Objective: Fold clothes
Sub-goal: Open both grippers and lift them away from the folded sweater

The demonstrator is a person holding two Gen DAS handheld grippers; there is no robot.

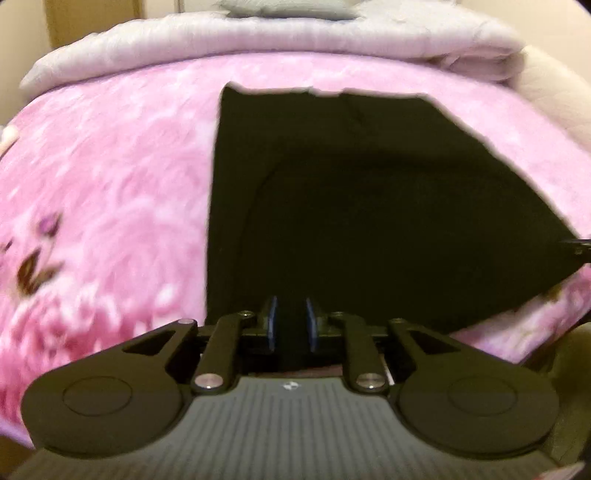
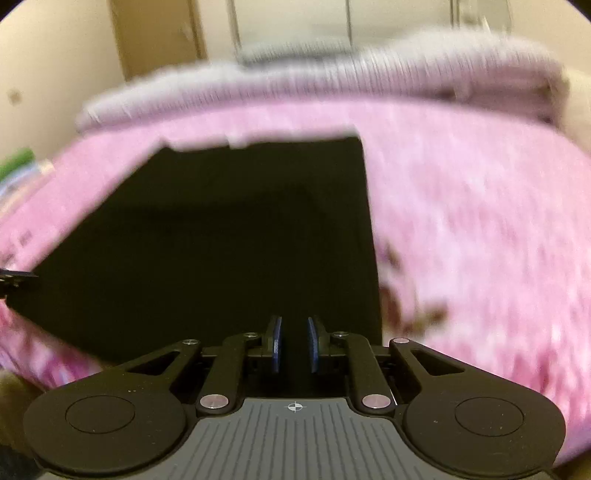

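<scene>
Nearest in the left wrist view, the left gripper (image 1: pixel 291 317) is seen with its two blue pads (image 1: pixel 272 319) set a narrow gap apart; dark cloth fills the gap, but whether the pads press on it cannot be told. In the right wrist view, the right gripper (image 2: pixel 295 341) is likewise seen with a narrow gap between its blue pads (image 2: pixel 277 341), dark cloth behind and between them, and a grip cannot be confirmed. Just beyond both grippers, the black garment (image 1: pixel 351 206) is spread flat on a pink floral blanket (image 1: pixel 110 184). In the left view the garment runs from 6 o'clock up toward 12, with a straight edge on its 9 o'clock side and a slanted edge falling toward 3 o'clock, where a dark gripper tip is glimpsed at the frame edge. In the right view the garment (image 2: pixel 221 240) is mirrored, straight edge at 3 o'clock, slanted edge toward 9 o'clock. The blanket (image 2: pixel 461 221) is blurred there. Farther off at 12 o'clock, a pale folded quilt (image 1: pixel 295 40) is laid across the far side of the bed, with a grey pillow (image 1: pixel 284 9) on it. Behind, at 11 o'clock, a cream wall and door frame (image 2: pixel 162 40) are visible.
</scene>
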